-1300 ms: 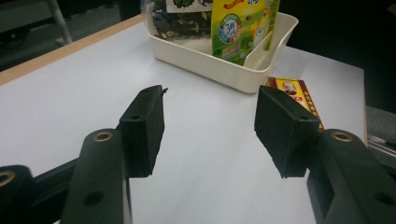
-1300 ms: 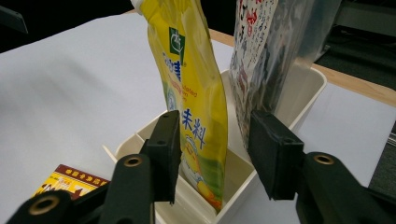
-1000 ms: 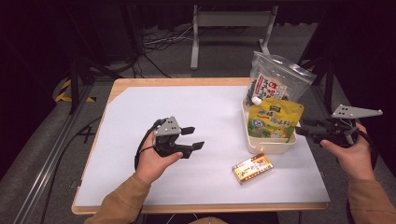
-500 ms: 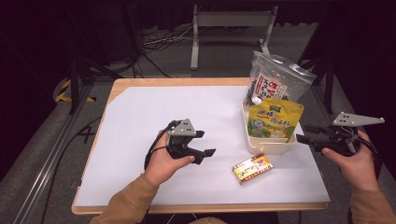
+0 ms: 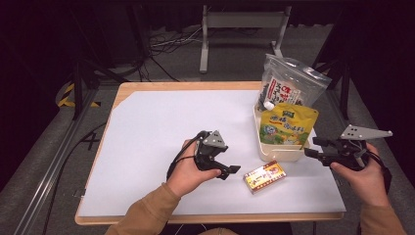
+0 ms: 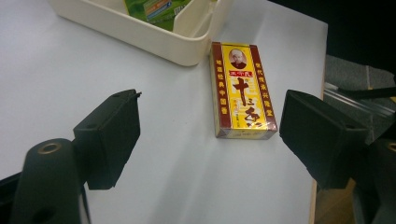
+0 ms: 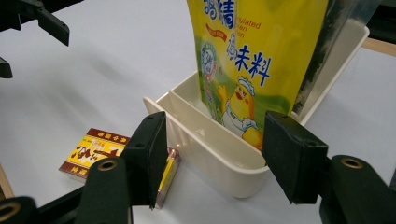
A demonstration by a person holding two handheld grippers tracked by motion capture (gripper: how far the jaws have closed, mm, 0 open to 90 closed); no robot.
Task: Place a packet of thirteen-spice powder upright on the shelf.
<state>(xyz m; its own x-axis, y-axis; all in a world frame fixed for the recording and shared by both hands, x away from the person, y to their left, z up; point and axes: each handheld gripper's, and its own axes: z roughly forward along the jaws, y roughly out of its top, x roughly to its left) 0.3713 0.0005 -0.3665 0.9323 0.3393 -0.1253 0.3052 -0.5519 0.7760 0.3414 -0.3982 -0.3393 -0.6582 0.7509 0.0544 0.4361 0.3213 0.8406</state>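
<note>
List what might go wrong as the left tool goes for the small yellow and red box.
1. The box lies flat on the table, so the open left tool may skid it away rather than pinch it.
2. The box sits right beside the cream bin; a jaw could catch the bin's corner.
3. The right tool hovers open at the bin's wall; bumping it may topple the upright yellow pouch.

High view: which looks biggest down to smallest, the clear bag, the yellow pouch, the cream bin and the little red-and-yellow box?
1. Clear bag, though partly hidden behind the pouch.
2. Yellow pouch and cream bin: too alike to rank, as the pouch hides much of the bin.
3. Red-and-yellow box, clearly smallest.
</note>
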